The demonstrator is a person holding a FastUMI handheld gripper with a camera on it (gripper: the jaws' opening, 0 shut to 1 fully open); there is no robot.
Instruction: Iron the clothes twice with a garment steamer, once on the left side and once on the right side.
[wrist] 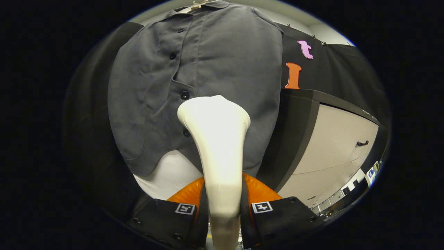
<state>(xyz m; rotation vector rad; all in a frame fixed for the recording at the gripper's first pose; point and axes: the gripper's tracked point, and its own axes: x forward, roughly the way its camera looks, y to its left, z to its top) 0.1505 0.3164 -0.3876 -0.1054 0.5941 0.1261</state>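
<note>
While the claw (223, 208) is clamped on the neck of the steamer (216, 139), with one finger pressing on each side of it at the bottom centre of the frame, the wide flat head of the steamer stands up in the middle of the frame, in front of the lower part of the shirt (215, 62). I cannot tell if the head touches the cloth or only is very near to it. The shirt hangs from a hanger (197, 4) at the top centre, and its row of dark buttons (185, 94) goes down just to the left of the steamer head. To do this step well, I think the head should be kept flat against the cloth and moved slowly along one side of the button row, in one long even stroke, so that the steam has time to work; the head should not catch on the buttons or on the loose lower hem. The shirt is dark grey, thin and soft, with soft folds on its left half and a rounded hem. The steamer is smooth, glossy, cream-white plastic, narrow at the neck and spreading like a fan at the top. At the right of the frame stands a pale cabinet (340, 146) with a small dark handle.
</note>
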